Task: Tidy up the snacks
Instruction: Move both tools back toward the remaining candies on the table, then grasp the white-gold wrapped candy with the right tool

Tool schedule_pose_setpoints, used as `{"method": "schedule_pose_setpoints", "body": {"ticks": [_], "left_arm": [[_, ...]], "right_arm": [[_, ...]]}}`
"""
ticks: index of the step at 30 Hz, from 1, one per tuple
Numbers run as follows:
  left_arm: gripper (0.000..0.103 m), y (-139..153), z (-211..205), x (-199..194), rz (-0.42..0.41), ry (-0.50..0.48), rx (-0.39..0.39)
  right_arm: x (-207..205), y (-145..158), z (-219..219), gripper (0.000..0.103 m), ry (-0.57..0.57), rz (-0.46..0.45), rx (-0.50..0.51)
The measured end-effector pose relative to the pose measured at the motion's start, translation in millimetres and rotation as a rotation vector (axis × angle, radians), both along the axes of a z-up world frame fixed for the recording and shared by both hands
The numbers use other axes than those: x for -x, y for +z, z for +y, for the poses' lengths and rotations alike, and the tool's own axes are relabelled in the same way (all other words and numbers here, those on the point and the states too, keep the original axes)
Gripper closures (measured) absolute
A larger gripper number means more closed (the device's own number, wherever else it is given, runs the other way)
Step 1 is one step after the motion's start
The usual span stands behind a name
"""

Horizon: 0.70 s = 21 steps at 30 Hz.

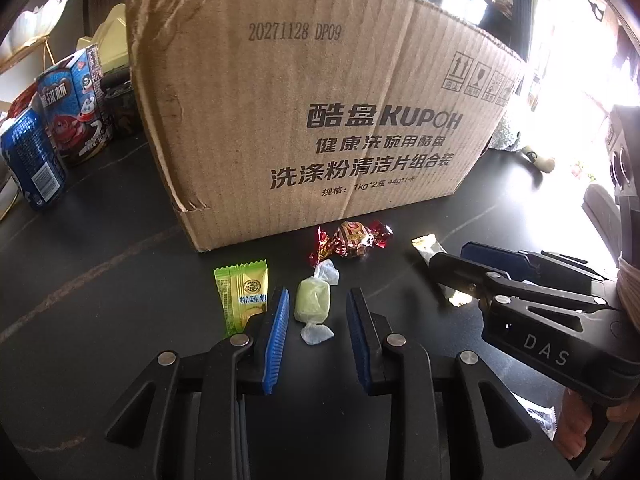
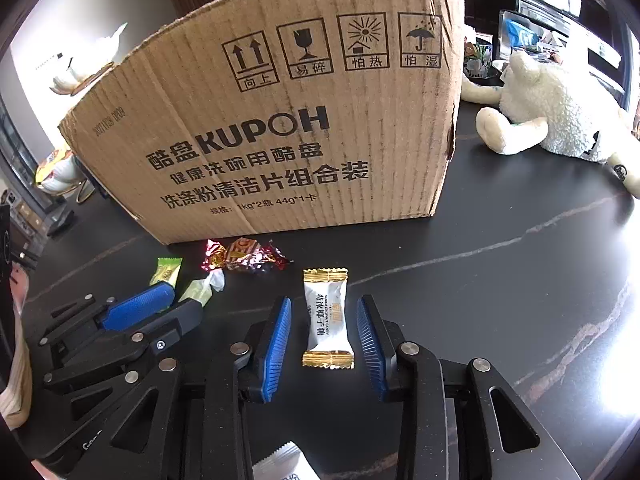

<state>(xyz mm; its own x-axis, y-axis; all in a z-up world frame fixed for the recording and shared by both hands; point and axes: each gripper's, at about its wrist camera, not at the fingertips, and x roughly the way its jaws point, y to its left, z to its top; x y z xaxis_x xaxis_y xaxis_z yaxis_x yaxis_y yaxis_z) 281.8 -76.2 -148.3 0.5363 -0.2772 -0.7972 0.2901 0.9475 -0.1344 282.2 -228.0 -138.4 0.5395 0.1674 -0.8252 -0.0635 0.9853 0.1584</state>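
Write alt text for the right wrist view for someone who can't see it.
The right tool straddles a white and gold candy on a dark table, pads not touching it. Behind stands a cardboard box, with more candies and the left tool at left.

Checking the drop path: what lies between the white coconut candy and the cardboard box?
Bare dark tabletop, seen in the right wrist view, between candy and box.
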Motion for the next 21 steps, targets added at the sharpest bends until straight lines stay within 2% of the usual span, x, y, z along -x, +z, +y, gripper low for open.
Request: {"method": "schedule_pose_setpoints", "body": {"ticks": [4, 13, 17, 21], "left_arm": [[0.074, -3, -3, -4, 0.005, 0.001, -0.009], [0.079, -10, -8, -11, 0.029, 0.01, -0.015], [0.083, -10, -7, -12, 0.03, 0.015, -0.018], [0.083, -8, -7, -11, 0.029, 0.017, -0.019]], "right_arm": [[-1, -6, -1, 0.072, -0.001, 0.017, -0.003], [3, -9, 9, 0.075, 0.009, 0.017, 0.029], [4, -9, 9, 0.082, 0.003, 0.017, 0.026], [4, -9, 7, 0.083, -0.005, 0.012, 0.015]]}}
